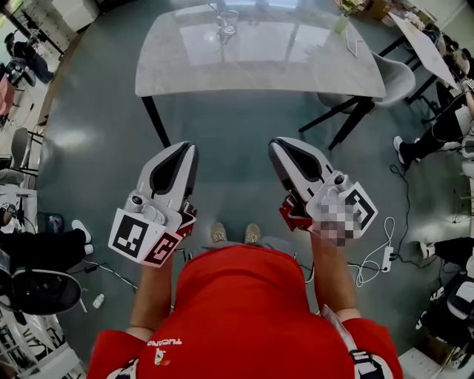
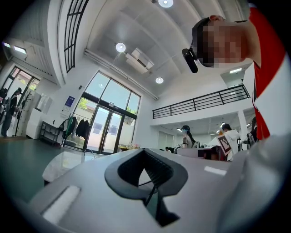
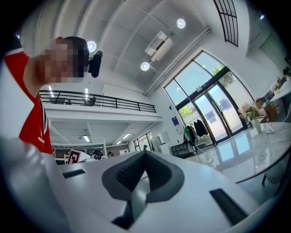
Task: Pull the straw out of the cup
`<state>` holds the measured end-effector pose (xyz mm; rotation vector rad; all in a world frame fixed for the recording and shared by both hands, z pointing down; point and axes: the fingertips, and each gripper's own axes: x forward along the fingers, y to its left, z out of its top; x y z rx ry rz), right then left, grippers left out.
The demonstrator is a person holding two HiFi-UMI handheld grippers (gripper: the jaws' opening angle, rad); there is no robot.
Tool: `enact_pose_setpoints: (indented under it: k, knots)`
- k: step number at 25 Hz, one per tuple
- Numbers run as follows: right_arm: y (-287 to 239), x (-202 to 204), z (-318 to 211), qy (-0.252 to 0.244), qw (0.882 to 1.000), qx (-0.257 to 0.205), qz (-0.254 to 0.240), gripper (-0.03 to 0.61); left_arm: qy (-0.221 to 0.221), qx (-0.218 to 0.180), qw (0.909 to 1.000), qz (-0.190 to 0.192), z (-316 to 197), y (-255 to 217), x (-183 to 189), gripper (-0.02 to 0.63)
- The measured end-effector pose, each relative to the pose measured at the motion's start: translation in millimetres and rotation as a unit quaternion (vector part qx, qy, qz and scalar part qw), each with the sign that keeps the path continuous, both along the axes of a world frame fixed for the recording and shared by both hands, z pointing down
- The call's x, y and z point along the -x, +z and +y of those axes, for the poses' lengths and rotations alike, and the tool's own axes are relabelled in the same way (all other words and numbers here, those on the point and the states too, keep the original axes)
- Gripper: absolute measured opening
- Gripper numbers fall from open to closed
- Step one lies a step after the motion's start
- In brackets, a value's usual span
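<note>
Here, the glossy grey-green floor [image 1: 222,118] fills most of the head view and throws back pale patches of light. On it stands the counter [image 1: 296,59], a broad rounded-corner slab with a white, marble-like sheen on thin black angled legs. Nearer, a person in a red shirt [image 1: 244,311] holds both tools close in front of the chest. The left hand-held gripper [image 1: 185,148] and the right hand-held gripper [image 1: 280,144] are smooth white wedge-shaped shells with black ribbed inner pads. Each carries a cube [image 1: 141,237] of black-and-white square markers at its rear. On each, the jaws are closed tip to tip with nothing between them, leaving only a small notch behind the tips.

The cup [image 1: 227,22] is a small clear glass standing upright on the far side of the counter, left of its middle. The straw [image 1: 222,13] shows only as a thin line in it, too small to describe. Both lie well apart from the tools, beyond bare floor and the counter's near edge.
</note>
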<state>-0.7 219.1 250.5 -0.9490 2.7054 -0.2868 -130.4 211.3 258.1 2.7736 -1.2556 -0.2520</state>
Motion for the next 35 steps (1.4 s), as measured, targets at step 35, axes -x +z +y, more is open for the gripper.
enact_pose_setpoints:
  k: [35]
  knots:
    - [6.2,-73.2,-45.0,-0.027,0.999,-0.016,0.016,0.000,-0.038,-0.003,0.9992,-0.011,-35.9,6.6,-63.3,0.005]
